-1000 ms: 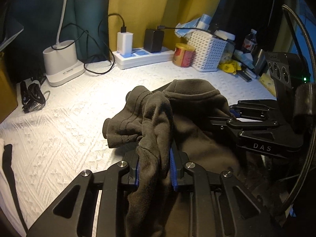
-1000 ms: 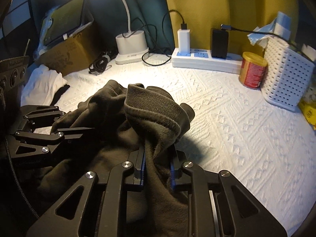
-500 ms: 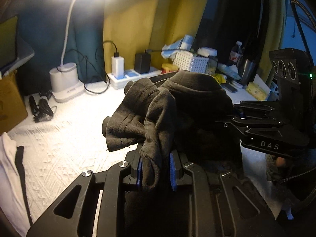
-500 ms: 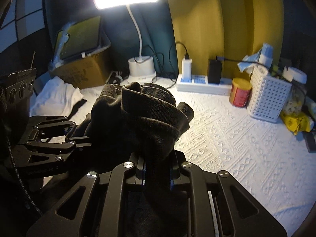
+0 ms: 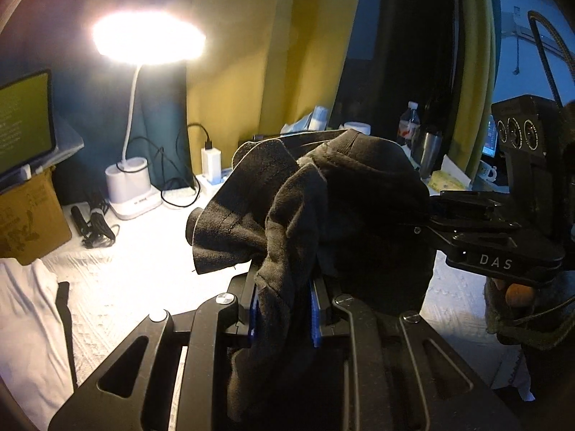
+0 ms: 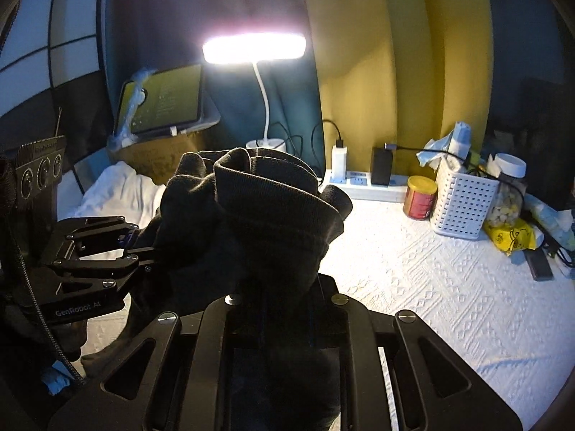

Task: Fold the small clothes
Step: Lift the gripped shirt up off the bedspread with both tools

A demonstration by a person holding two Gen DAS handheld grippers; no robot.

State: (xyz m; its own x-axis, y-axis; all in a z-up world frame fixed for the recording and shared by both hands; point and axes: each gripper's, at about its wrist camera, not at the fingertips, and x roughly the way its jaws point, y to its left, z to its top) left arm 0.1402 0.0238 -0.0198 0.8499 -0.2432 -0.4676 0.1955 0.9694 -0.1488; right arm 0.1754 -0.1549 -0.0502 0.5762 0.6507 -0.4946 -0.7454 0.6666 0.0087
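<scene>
Both grippers have lifted the dark garment (image 5: pixel 345 215) clear of the white tabletop (image 6: pixel 449 287) — it now hangs bunched above the middle. Left gripper (image 5: pixel 284 309) and right gripper (image 6: pixel 284 309) each stay nearly closed, clamping cloth — ready to shake out and lay flat.

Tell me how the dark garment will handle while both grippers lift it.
Likely floppy: the dark garment bunches and droops around the left gripper and sags below the right gripper. Probably light, since two small pinches carry it. Its knit looks grippy, so slipping seems unlikely.
</scene>
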